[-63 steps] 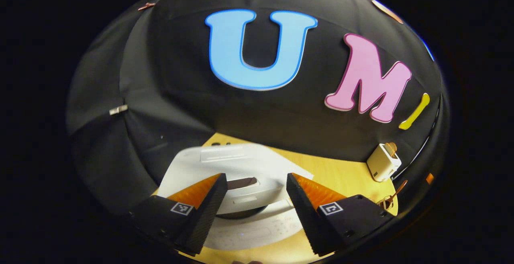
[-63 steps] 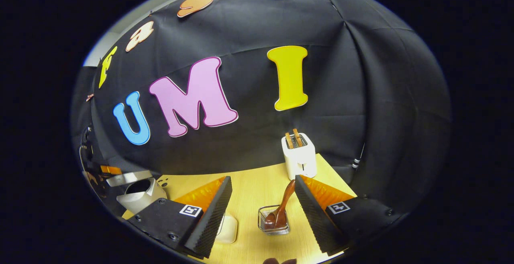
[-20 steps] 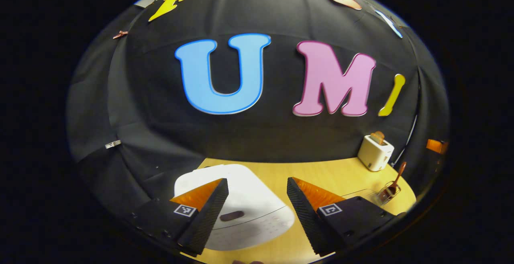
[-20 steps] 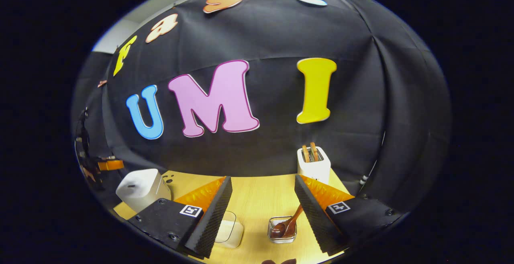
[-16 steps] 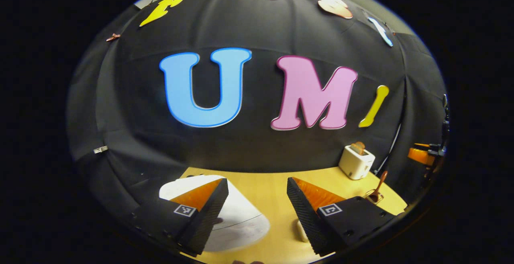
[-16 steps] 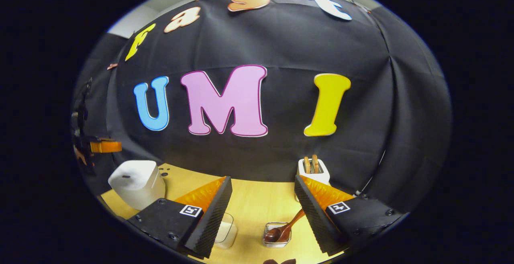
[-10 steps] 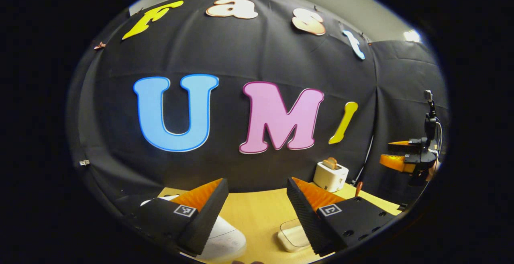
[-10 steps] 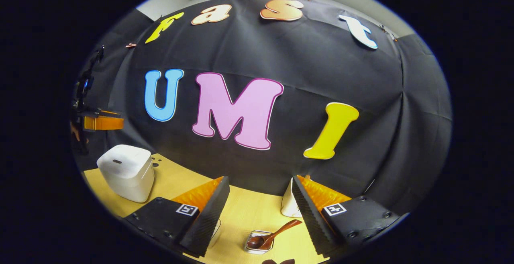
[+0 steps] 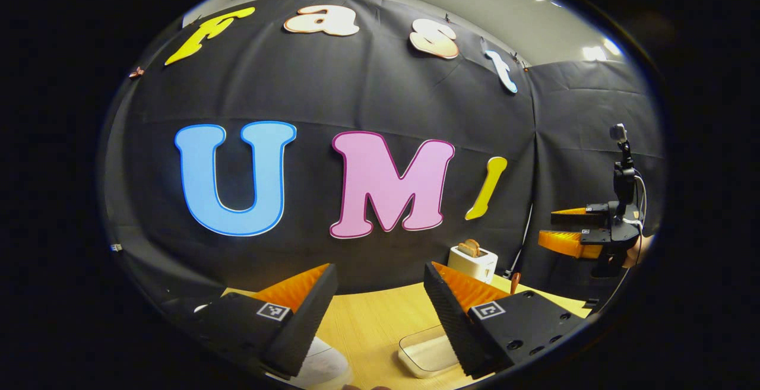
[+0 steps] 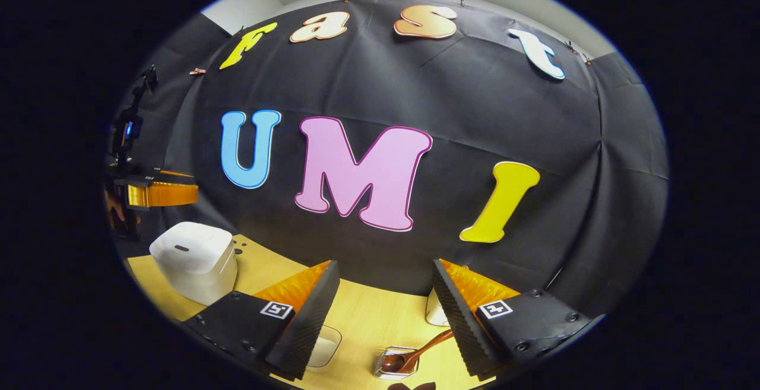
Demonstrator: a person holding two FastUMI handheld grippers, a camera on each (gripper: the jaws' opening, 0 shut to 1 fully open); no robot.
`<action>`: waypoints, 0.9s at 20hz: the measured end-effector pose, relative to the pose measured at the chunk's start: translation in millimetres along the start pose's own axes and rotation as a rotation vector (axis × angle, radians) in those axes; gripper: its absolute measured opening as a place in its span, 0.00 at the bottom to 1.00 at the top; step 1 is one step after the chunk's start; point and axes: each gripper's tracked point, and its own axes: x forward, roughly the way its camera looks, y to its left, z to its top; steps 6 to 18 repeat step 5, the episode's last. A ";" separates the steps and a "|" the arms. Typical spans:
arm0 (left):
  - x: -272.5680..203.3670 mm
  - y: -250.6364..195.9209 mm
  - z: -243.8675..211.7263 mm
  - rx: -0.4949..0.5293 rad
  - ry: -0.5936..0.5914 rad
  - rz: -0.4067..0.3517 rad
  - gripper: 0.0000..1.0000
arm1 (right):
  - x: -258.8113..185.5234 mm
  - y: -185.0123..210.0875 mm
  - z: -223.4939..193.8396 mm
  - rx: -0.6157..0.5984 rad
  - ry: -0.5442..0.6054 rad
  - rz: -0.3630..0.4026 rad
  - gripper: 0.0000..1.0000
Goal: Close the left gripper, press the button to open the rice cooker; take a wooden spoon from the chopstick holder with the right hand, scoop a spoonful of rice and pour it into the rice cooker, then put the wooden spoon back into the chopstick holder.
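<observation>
On the table (image 10: 368, 313), one wooden spoon (image 10: 415, 351), one rice cooker (image 10: 193, 259).

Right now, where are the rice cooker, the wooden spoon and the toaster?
rice cooker (image 10: 193, 253), right gripper view, on its closed lid.
wooden spoon (image 10: 423, 348), right gripper view, on its handle.
toaster (image 9: 473, 261), left gripper view, on its front wall.

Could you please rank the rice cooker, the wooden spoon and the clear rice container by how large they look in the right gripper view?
1. Rice cooker, clearly largest.
2. Wooden spoon, long but thin.
3. Clear rice container: partly hidden behind a finger of the right hand-held gripper, so its place against the spoon is unsure.
</observation>
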 end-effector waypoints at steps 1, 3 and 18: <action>-0.3 -0.8 1.9 0.003 -0.007 0.003 0.95 | 1.1 1.8 1.8 0.010 -0.004 -0.001 0.97; 0.6 -5.3 1.7 0.006 -0.013 -0.004 0.95 | 0.9 6.5 5.3 0.026 -0.014 0.008 0.97; 1.4 -4.3 0.4 0.015 -0.006 0.000 0.95 | 3.0 7.1 6.6 0.025 -0.021 0.007 0.97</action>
